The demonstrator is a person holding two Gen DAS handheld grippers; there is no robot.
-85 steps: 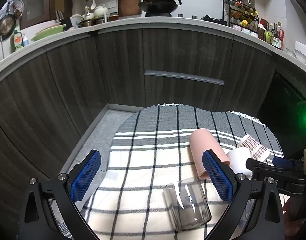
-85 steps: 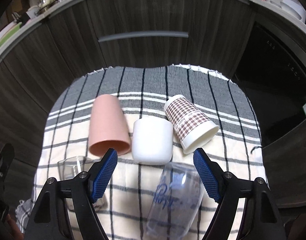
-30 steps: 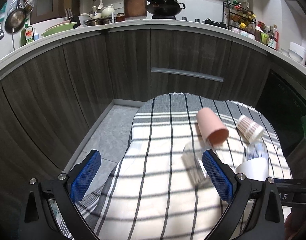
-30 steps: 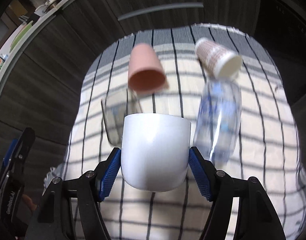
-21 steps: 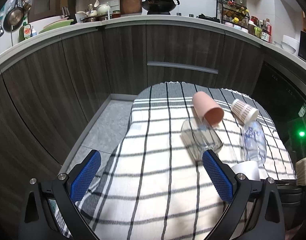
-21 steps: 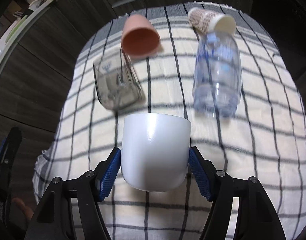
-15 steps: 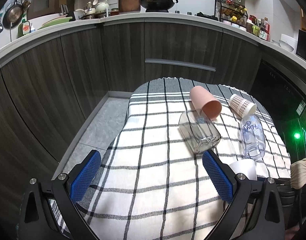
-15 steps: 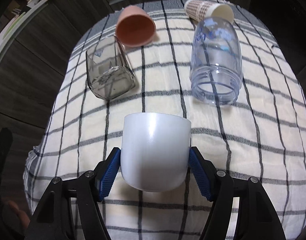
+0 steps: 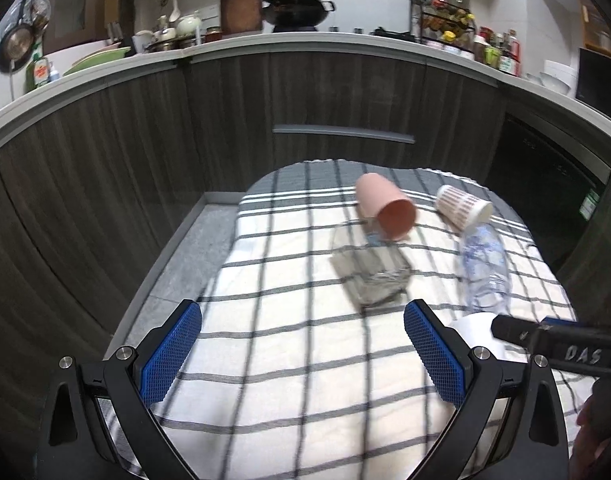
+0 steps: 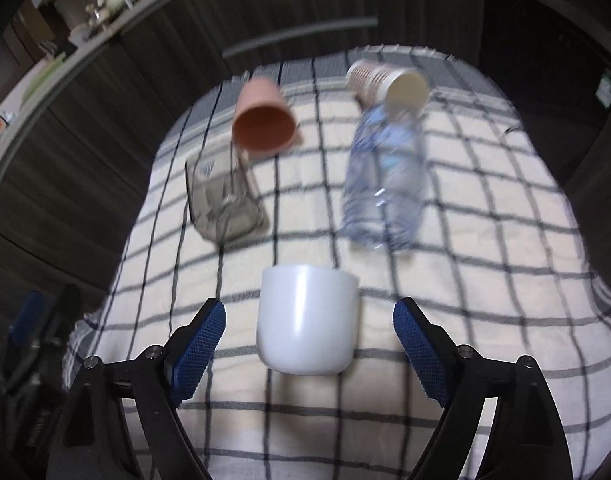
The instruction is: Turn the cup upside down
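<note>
Readable text: only "DAS" in pale letters on the black body of the right gripper [image 9: 561, 344] where it enters the left wrist view. The clear plastic bottle [image 10: 383, 184] has blue print, too blurred to read. Green sticker on the dark appliance at far right, illegible.

Hard to see: both views are motion-blurred. In the left wrist view the white cup [image 9: 475, 330] is mostly hidden behind the right gripper and the left gripper's blue pad; only a pale sliver shows. The left gripper appears only as a dark blur at the lower left edge of the right wrist view.

White cup [image 10: 307, 324]: sits on the checked cloth [image 10: 485, 240], near edge of the table, between the right gripper's [image 10: 309, 340] fingers but touching neither pad. Axis vertical, wider end toward the cloth's far side, rounded narrower end toward the camera. Cannot tell whether the rim faces up or down.

Right gripper: spread wide, clear gap each side of the cup.
Left gripper [image 9: 301, 352]: spread wide, nothing between the pads, over bare cloth.

Beyond the cup, all on their sides: pink cup [image 10: 263, 118], patterned paper cup [image 10: 389, 80], square glass [image 10: 223, 208], and the bottle.
</note>
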